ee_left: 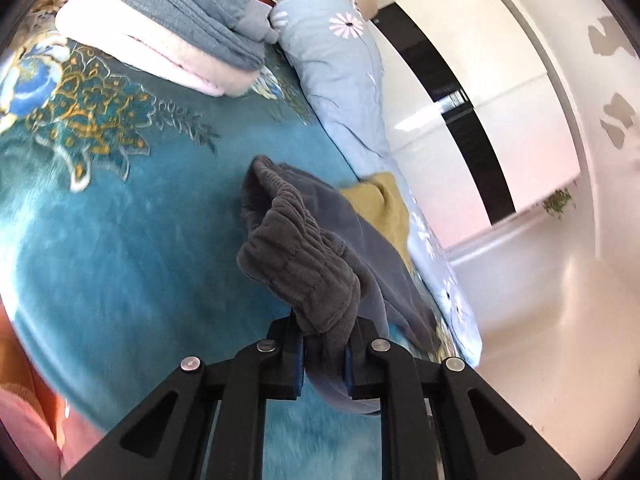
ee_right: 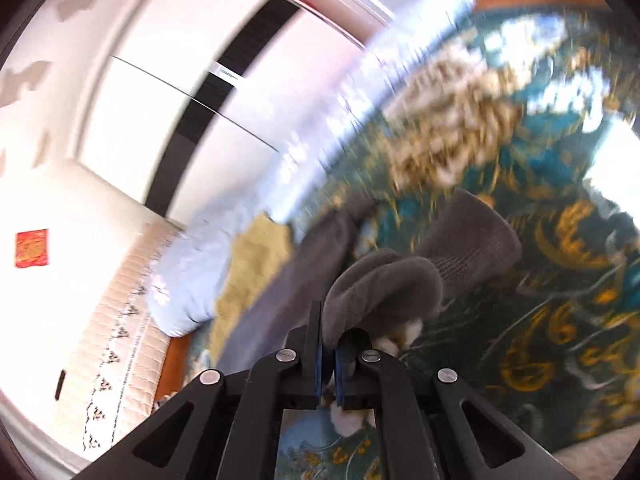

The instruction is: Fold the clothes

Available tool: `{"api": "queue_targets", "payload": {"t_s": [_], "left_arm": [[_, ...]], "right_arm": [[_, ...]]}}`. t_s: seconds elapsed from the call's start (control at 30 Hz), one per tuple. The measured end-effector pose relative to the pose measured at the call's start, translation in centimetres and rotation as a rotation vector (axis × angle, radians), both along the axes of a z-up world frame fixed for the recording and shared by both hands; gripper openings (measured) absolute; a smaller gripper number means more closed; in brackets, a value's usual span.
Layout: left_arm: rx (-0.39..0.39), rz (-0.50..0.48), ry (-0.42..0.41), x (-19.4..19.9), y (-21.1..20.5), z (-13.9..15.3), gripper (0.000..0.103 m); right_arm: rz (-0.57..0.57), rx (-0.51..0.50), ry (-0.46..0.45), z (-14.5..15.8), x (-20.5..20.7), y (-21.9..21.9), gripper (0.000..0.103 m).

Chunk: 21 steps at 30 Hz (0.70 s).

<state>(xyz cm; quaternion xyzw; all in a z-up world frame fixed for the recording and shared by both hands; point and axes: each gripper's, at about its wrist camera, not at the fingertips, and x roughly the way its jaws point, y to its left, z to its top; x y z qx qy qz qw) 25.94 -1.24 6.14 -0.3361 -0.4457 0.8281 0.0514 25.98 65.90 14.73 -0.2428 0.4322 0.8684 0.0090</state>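
Observation:
A dark grey fleece garment with an elastic gathered waistband (ee_left: 296, 264) hangs over the teal patterned bedspread (ee_left: 120, 240). My left gripper (ee_left: 324, 356) is shut on the waistband end, with cloth bunched between the blue pads. My right gripper (ee_right: 328, 356) is shut on another bunched grey part of the same garment (ee_right: 384, 292), lifted above the bed; this view is motion-blurred. A yellow-green cloth (ee_left: 380, 200) lies under the garment's far end and also shows in the right wrist view (ee_right: 256, 264).
A folded stack of blue-grey and white-pink clothes (ee_left: 168, 28) lies at the far side of the bed. A light blue flowered quilt (ee_left: 340, 72) runs along the bed edge by the white wardrobe (ee_left: 500, 100). Bare floor (ee_left: 540, 340) lies beyond.

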Motion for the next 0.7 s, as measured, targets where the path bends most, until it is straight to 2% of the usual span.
{"api": "queue_targets", "payload": {"t_s": [0.07, 0.13, 0.33, 0.43, 0.6, 0.7], "left_arm": [[-0.002, -0.011, -0.075, -0.6, 0.5, -0.5, 0.016], [0.011, -0.014, -0.112, -1.0, 0.6, -0.6, 0.017], [0.173, -0.061, -0.145, -2.5, -0.9, 0.9, 0.021], [0.229, -0.087, -0.166, -3.7, -1.3, 2.0, 0.021], [0.378, -0.103, -0.211, -6.8, -2.4, 2.7, 0.021], [0.395, -0.096, -0.240, -8.7, -3.0, 3.0, 0.021]], "right_arm": [[-0.004, 0.021, -0.034, 0.2, -0.1, 0.0, 0.004], [-0.019, 0.027, -0.076, -0.2, -0.7, 0.1, 0.004], [-0.028, -0.012, -0.114, 0.2, -2.7, 1.3, 0.004], [-0.025, -0.022, -0.135, 1.5, -5.4, 1.1, 0.004], [-0.018, -0.025, -0.206, 2.8, -12.0, 0.3, 0.004], [-0.015, -0.015, -0.278, 3.1, -16.6, -0.7, 0.004]]}}
